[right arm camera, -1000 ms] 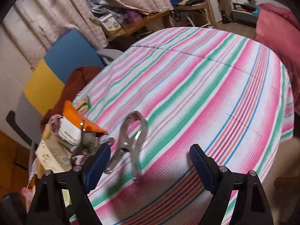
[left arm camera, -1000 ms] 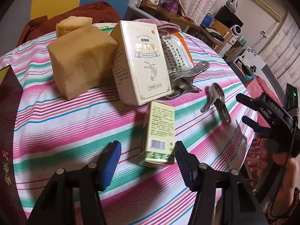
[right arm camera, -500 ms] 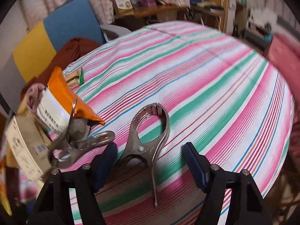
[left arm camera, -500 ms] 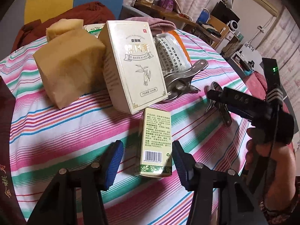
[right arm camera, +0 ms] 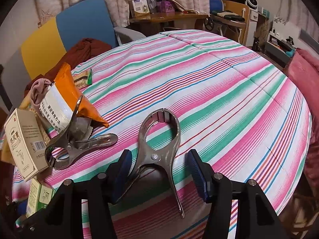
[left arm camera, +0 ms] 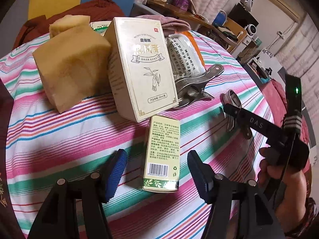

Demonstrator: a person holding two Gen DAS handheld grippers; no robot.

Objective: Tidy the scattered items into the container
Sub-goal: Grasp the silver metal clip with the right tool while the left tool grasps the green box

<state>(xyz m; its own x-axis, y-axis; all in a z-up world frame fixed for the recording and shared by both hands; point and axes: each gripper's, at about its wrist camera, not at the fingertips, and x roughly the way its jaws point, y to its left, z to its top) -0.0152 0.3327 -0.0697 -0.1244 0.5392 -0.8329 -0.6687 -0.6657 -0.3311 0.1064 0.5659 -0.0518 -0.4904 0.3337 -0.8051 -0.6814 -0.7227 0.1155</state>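
small green box (left arm camera: 162, 155): left wrist view, lies flat on the striped tabletop (left arm camera: 59, 131), barcode end toward camera, now sitting between the blue pads; a second ago it was ahead of them.
left gripper (left arm camera: 157, 174): fingers apart, one each side of the box, not touching it yet; has closed in on it over the last second.
neighbours: tall cream box (left arm camera: 142, 69) just behind, touching or nearly; tan sponge block (left arm camera: 71, 67) to its left; snack bag (left arm camera: 183, 59) pinched by a steel clip (left arm camera: 196, 85).
right gripper, seen from left view (left arm camera: 235, 110): has swung in over the loose clip; its fingers cannot be told here.
loose steel clamp (right arm camera: 159, 143): right wrist view, flat on the tabletop, handles now between the pads; earlier it lay further off.
right gripper (right arm camera: 159, 171): fingers apart, straddling the handles.
container: not identifiable in either view.
meaning: both approaches look done; squeeze likely next, nothing tidied yet.
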